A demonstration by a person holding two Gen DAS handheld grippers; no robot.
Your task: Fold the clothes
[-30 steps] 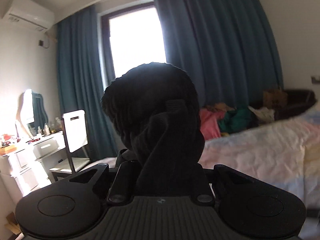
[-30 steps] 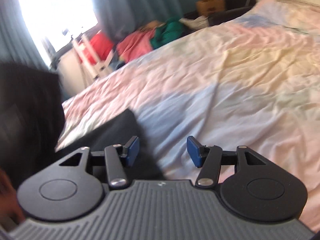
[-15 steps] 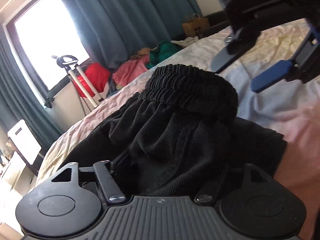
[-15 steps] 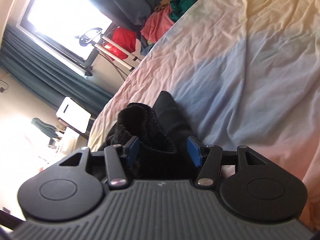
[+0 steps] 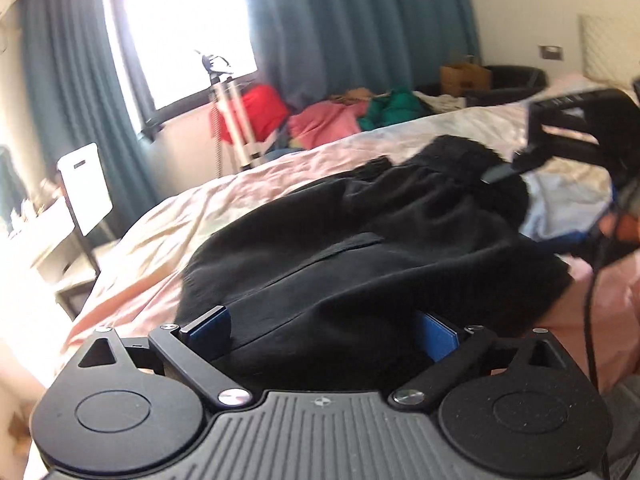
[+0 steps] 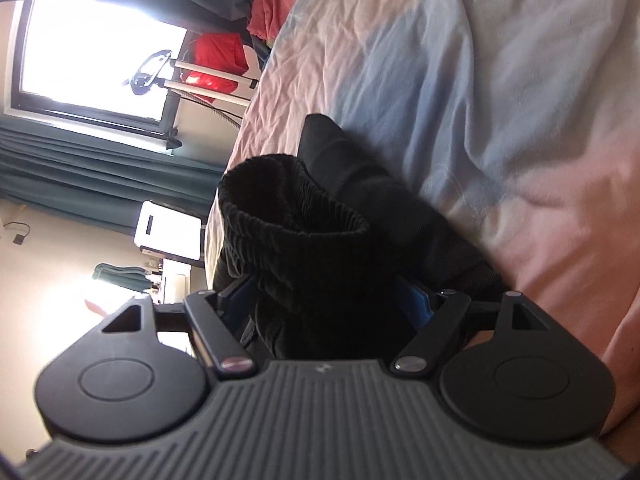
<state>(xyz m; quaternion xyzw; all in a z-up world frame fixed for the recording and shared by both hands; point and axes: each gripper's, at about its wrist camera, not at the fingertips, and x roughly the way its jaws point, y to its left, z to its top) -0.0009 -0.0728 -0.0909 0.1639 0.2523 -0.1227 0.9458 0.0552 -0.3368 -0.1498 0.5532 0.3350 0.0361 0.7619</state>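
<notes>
Both hand-held grippers work a black garment (image 5: 360, 248) spread on a bed's pastel sheet (image 6: 500, 80). Left gripper (image 5: 322, 334): its blue-padded jaws stand wide apart, with a fold of the dark cloth lying between them and running forward; the pads do not press it. Ahead and to the right of it, the right gripper (image 5: 560, 152) comes in over the far, gathered end of the garment. Right gripper (image 6: 324, 304), seen from its own camera: its jaws are also spread, and the ribbed elastic waistband (image 6: 292, 216) bulges up between them and just beyond the fingertips; whether the pads actually pinch the fabric cannot be told, since the cloth hides most of them. Beyond the left gripper, past the bed's far edge, lie a heap of pink, red and green clothes (image 5: 340, 118), a white stand (image 5: 232, 120), teal curtains (image 5: 360, 20) and a bright window (image 5: 184, 28).
</notes>
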